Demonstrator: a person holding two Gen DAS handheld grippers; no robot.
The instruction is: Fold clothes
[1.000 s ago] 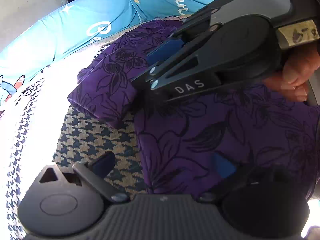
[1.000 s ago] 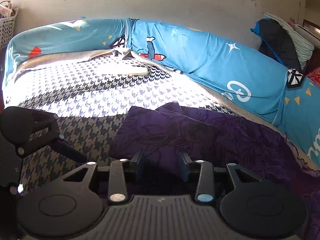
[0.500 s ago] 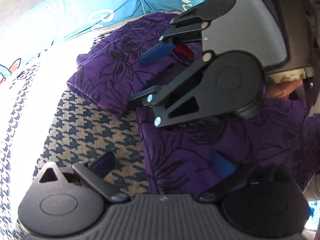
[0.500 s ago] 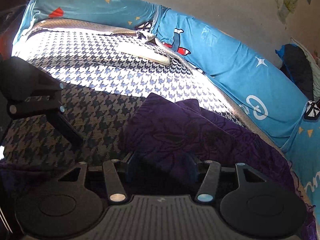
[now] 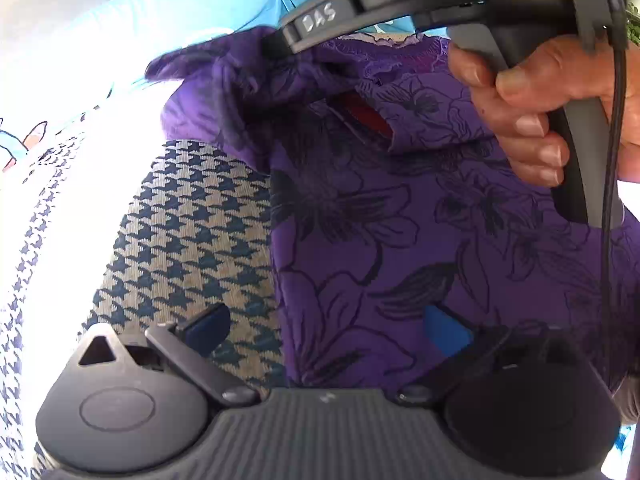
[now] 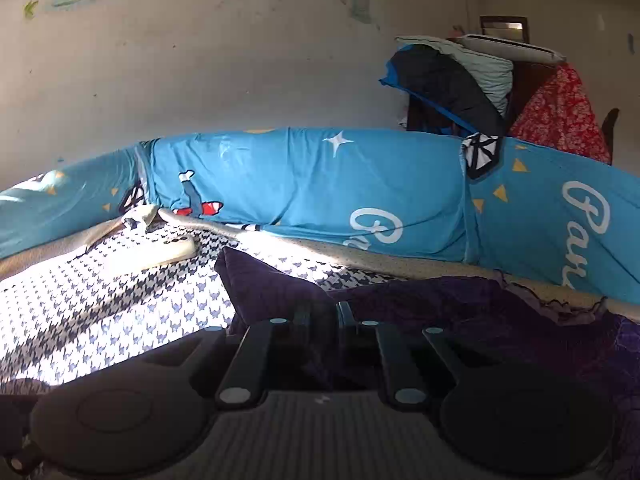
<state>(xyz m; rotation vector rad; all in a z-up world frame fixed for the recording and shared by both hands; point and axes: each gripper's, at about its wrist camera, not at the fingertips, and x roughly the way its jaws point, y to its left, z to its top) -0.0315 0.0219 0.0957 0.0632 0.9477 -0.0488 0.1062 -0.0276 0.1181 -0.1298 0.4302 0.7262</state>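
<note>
Purple floral garment (image 5: 400, 240): lies on houndstooth bed cover (image 5: 192, 232), beside blue bumper (image 6: 360, 184). Right tool (image 6: 322, 314): fingers together, clamped on a raised fold of the garment. Left tool (image 5: 324, 324): fingers wide apart, hovering over the garment's edge.

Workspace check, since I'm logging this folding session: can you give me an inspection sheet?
Surface: houndstooth cover, partly in bright sun.
Job's things: purple floral garment, one part lifted.
Clutter: pale flat object on the cover.
Grippers: left gripper open over the garment's edge; right gripper shut on the purple floral garment, held by a hand.
Cables: black cable beside the hand.
Surroundings: blue printed bedding, wall, piled textiles.
</note>
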